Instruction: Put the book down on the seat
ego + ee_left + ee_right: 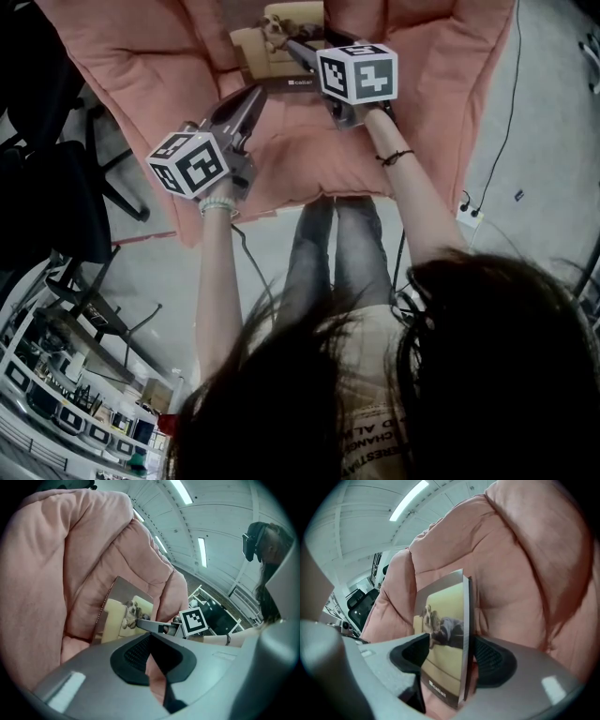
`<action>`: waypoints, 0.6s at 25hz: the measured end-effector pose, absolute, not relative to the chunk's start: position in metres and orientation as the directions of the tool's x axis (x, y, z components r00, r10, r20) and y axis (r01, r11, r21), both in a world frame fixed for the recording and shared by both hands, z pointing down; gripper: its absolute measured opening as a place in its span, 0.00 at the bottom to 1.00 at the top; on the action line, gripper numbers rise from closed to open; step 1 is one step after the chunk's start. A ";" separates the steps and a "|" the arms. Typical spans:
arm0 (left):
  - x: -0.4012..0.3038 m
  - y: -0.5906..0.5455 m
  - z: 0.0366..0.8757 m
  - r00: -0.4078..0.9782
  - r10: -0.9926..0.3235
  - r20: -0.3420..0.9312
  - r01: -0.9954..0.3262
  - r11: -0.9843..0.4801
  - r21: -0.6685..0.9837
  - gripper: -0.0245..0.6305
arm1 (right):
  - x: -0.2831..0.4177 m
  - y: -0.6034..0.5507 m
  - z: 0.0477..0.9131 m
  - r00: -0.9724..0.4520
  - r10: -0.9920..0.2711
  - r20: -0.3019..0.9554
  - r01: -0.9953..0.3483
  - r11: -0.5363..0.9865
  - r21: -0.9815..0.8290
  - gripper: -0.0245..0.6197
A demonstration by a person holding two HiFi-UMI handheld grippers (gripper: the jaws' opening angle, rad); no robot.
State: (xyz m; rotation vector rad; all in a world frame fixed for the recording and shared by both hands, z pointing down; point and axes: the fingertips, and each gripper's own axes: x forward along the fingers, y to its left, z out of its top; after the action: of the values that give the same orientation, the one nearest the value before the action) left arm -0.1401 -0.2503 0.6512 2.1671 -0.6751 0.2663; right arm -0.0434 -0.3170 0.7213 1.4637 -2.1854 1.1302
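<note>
The book [272, 52], with a dog on a yellow sofa on its cover, stands upright on the pink cushioned seat [309, 155] and leans toward the backrest [525, 564]. My right gripper [284, 37] is open. Its jaws stand wide on either side of the book [445, 644], and the pads do not press on it. My left gripper [251, 94] is shut and holds nothing; it hovers over the seat's left part, a little short of the book [123, 616]. The right gripper's marker cube [193, 621] shows beside the book in the left gripper view.
The pink chair's puffy side cushions [141, 66] rise on both sides of the seat. A black office chair [56, 169] stands at the left. A cable [506, 112] and a wall socket [466, 211] are on the floor at the right. The person's legs [328, 253] are against the seat's front edge.
</note>
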 end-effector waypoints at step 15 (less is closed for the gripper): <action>-0.132 -0.238 0.643 0.843 -0.359 0.401 -0.537 -0.518 0.666 0.04 | -0.021 -0.303 0.713 -0.350 -0.687 0.637 -0.909 0.085 -0.408 0.51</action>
State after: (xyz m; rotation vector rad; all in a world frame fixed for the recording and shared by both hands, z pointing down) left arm -0.1320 -0.2383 0.6433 2.1696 -0.6503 0.2684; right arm -0.0206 -0.3033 0.7135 1.5928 -2.0853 1.1281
